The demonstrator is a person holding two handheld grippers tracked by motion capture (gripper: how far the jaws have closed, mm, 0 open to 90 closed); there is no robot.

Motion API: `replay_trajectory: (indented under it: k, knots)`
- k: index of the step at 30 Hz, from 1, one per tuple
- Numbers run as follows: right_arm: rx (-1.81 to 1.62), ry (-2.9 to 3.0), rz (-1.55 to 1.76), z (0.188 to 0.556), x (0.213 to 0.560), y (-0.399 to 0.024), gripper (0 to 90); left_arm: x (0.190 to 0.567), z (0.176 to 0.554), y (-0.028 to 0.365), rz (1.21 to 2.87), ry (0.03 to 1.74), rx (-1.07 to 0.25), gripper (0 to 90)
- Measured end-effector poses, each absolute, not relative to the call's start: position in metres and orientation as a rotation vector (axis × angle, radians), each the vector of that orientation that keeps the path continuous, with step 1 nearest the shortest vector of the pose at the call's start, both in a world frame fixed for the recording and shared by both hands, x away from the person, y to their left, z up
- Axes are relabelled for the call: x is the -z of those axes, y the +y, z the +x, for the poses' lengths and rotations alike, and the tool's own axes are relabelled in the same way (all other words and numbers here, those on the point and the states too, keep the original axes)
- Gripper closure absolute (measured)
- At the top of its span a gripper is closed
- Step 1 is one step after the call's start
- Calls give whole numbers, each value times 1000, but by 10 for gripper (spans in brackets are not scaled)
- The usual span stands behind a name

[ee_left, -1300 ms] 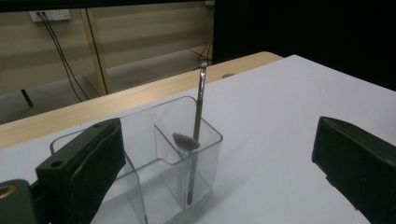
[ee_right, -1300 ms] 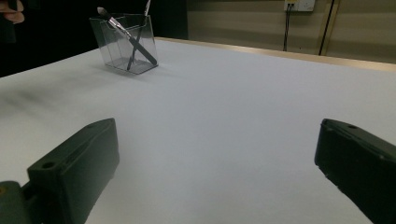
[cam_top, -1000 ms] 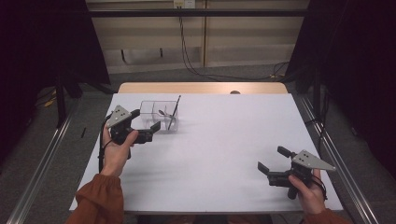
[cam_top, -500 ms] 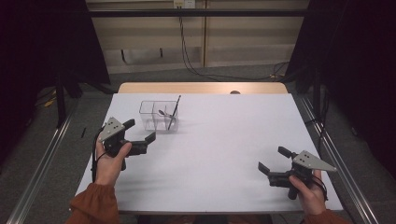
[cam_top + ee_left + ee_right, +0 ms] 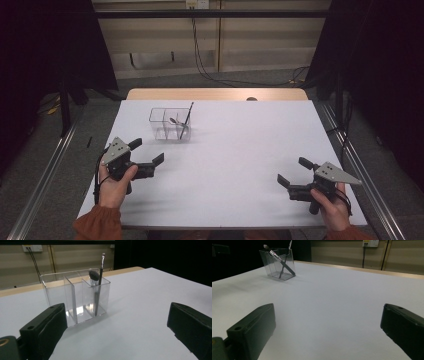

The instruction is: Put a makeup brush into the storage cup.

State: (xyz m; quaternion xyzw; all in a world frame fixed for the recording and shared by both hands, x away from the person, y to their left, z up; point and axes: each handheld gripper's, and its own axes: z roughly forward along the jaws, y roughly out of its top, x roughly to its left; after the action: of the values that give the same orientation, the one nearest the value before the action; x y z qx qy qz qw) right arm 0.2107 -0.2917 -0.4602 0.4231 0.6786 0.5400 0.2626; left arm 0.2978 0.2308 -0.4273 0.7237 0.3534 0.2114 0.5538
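Observation:
A clear plastic organizer [image 5: 167, 125] with several compartments stands at the back left of the white table [image 5: 240, 145]. Two makeup brushes [image 5: 184, 121] lean in its right compartment. My left gripper [image 5: 147, 151] is open and holds nothing; it sits in front of the organizer, a short way back from it. In the left gripper view the organizer [image 5: 75, 297] and a dark brush [image 5: 98, 287] stand beyond the wide-apart jaws. My right gripper [image 5: 292, 171] is open and empty near the front right corner. The right gripper view has the organizer [image 5: 278, 265] far off at upper left.
The table's wooden back edge [image 5: 215, 94] runs behind the white surface. Metal rails [image 5: 47, 175] flank the table on both sides. Cables [image 5: 200, 55] hang down the back wall.
My left gripper has drawn back from the organizer toward the front left of the table, still open. The right gripper has stayed put.

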Motion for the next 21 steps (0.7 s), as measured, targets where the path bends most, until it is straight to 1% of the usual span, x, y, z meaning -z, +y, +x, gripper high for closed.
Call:
replay_trajectory:
  k: [21]
  knots:
    - [-1454, 1849, 1125, 210, 460, -289, 0, 437, 268, 245, 1721, 838, -529, 24]
